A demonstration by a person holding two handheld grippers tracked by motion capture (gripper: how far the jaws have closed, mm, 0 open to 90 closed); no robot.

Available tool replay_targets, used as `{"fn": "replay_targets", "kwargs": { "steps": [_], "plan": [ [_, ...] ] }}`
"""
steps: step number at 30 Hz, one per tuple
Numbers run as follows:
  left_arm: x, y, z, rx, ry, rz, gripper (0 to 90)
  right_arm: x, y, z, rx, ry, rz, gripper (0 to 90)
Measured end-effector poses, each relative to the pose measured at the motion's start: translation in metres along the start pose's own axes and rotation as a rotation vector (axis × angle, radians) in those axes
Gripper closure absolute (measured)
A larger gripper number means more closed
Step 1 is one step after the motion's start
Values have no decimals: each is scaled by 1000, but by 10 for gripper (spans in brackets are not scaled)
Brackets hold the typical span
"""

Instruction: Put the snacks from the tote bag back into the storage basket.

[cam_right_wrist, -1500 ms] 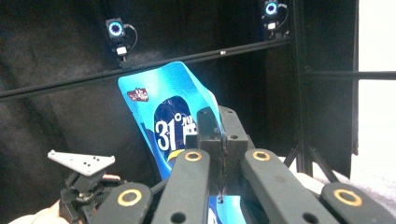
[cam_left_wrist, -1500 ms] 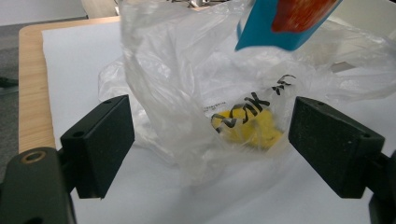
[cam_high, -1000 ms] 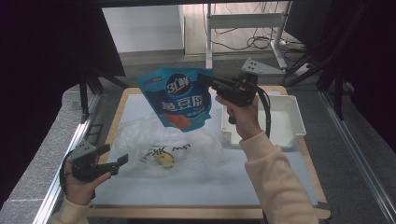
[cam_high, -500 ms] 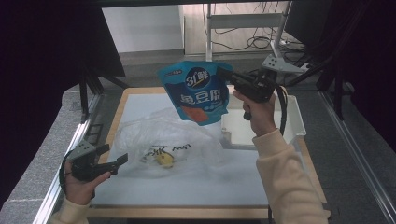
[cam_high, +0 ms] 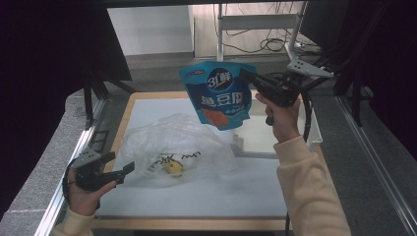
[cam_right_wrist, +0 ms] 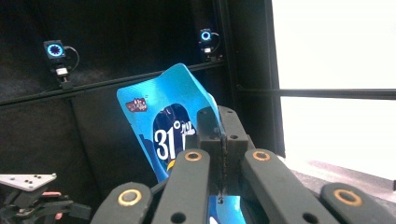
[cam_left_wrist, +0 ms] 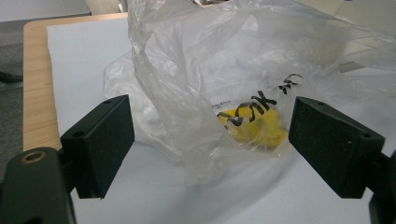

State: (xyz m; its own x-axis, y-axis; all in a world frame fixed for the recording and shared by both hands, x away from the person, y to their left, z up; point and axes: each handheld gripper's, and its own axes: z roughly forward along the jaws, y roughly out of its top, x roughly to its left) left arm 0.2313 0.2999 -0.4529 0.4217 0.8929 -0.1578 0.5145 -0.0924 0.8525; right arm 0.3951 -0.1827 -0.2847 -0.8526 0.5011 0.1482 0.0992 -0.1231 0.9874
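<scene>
Right tool (cam_high: 244, 74) grips blue pouch (cam_high: 220, 96) above clear plastic bag (cam_high: 177, 147).

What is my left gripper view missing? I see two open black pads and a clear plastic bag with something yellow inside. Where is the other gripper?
Observer: The right gripper is raised above the far side of the table, in the high view.
Operator: Is it holding anything?
Observer: Yes, it is shut on the edge of a blue snack pouch, which hangs in the air.
Operator: Is there anywhere to put the pouch?
Observer: A white tray sits at the table's right edge, beside the right hand.
Operator: And my left gripper?
Observer: The left gripper rests low at the near left, open, just short of the plastic bag.
</scene>
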Motion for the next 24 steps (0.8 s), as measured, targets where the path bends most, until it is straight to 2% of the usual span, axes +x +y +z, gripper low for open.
{"fn": "replay_targets", "kwargs": {
  "steps": [12, 24],
  "plan": [
    [1, 0, 0, 1, 2, -3, 146, -15, 0, -11, 8, -64, -3, 896],
    [1, 0, 0, 1, 2, -3, 146, -25, -1, -20, 1, -101, 7, 896]
  ]
}}
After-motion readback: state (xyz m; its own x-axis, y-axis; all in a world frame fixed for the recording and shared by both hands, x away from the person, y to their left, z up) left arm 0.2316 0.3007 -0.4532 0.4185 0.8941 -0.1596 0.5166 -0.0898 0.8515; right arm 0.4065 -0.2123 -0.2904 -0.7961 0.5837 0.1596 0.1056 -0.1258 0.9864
